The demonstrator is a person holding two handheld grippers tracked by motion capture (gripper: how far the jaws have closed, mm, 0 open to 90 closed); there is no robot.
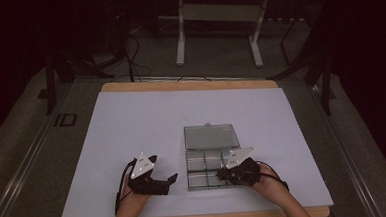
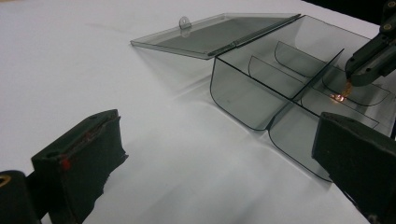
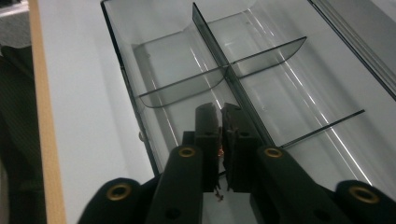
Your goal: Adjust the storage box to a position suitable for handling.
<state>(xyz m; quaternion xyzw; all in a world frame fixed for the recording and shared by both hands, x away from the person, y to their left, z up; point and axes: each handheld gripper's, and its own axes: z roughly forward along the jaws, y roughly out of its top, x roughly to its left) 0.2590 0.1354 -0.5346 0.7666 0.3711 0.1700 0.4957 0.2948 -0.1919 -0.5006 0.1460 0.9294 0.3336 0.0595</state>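
- My right gripper (image 3: 219,114) sits low centre in the right gripper view, its jaws almost together and pinched on a tiny coppery piece (image 2: 346,87). In the left gripper view that piece hangs from the tips at the right edge of the frame.
- The piece hovers just above the floor of a clear compartment box (image 1: 210,162), in a near cell beside the long middle divider (image 3: 224,60).
- I judge the piece to be very light, thin and easy to drop or bend. A gentle pinch across its middle suits it.
- My left gripper (image 1: 166,182) lies at lower left of the high view with its jaws wide apart and nothing between them, well clear of the box.
- The box looks like stiff, slick, thin plastic that may slide if nudged. Its lid (image 1: 210,136) lies folded back flat toward the top of the frame.
- The table (image 1: 131,121) has a smooth pale top with a wooden edge.
- The room beyond is dark, with a white stand (image 1: 216,17) at upper centre and cables on the floor.
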